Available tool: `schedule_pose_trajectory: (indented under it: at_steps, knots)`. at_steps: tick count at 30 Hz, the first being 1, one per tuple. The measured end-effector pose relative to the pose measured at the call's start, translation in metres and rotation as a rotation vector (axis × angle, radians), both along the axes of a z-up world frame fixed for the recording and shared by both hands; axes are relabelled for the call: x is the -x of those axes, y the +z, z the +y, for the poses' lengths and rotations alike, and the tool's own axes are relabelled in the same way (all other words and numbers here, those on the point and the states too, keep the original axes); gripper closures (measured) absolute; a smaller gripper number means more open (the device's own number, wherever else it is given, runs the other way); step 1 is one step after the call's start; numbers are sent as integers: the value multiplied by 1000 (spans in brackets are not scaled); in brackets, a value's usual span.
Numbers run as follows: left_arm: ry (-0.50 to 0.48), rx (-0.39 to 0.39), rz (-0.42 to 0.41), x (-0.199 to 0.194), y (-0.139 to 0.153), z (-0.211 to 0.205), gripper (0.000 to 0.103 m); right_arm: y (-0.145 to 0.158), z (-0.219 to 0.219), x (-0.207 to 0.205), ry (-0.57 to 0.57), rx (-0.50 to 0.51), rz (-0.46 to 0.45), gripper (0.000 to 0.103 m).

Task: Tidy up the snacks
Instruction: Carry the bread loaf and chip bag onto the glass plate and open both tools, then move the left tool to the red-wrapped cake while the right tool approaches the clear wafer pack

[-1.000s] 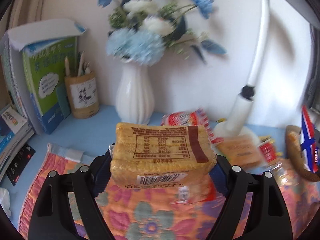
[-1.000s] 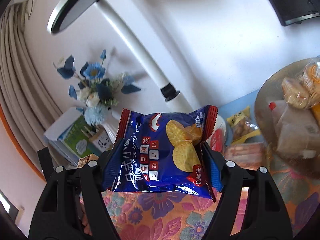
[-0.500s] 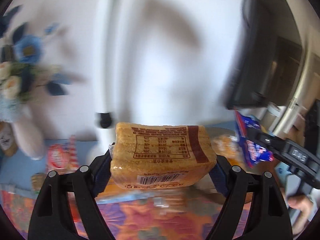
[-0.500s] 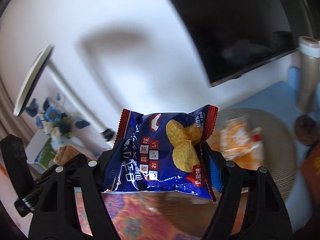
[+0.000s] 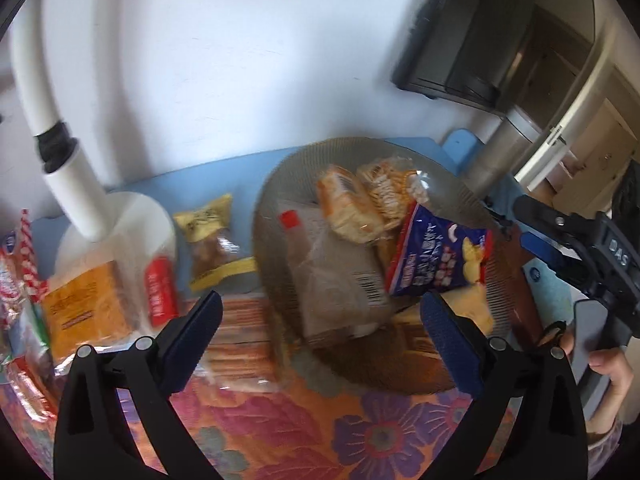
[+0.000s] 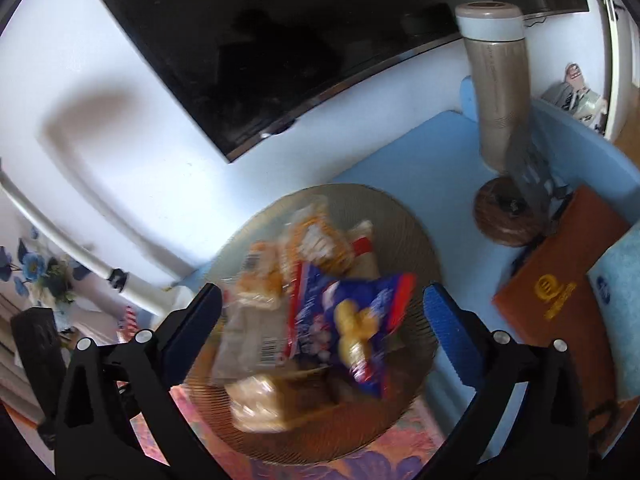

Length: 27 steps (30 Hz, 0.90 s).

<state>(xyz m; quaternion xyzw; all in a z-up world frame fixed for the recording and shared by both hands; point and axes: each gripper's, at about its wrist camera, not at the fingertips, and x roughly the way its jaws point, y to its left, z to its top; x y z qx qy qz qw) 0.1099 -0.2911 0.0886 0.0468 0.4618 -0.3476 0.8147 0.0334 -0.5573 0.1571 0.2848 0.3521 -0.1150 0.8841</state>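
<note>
Both tongs, left [image 5: 318, 326] and right [image 6: 322, 322], are hanging spread apart and empty over the basket [image 5: 276, 184], so I'm suggesting clearing upward before reaching for the yellow packet [image 5: 210, 236] beside the basket.

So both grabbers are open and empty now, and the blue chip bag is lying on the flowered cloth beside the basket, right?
Not quite. Both the left gripper and right gripper are open and empty, but the blue chip bag lies inside the woven basket on the other snacks, as the left wrist view shows.

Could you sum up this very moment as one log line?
left gripper: open, empty | right gripper: open, empty | blue chip bag: in basket with other snacks | snacks left on table: several
</note>
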Motion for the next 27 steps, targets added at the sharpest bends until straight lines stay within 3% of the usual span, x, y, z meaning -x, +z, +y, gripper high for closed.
schedule_pose_trajectory:
  at_steps: [7,13,21,27]
  knots:
    - [131,-21,-75,-5,19,74,5,25,94,-12,135,10,-132,3]
    - [261,-83,-116,-15,21,154,5,16,177,-20,257,-2,-162,3]
    - [385,-108,-59,-22,-10,238,5,-35,244,-24,329,91,-72,3]
    - [461,-104,5,-24,-45,271,5,-77,234,-22,259,142,22,3]
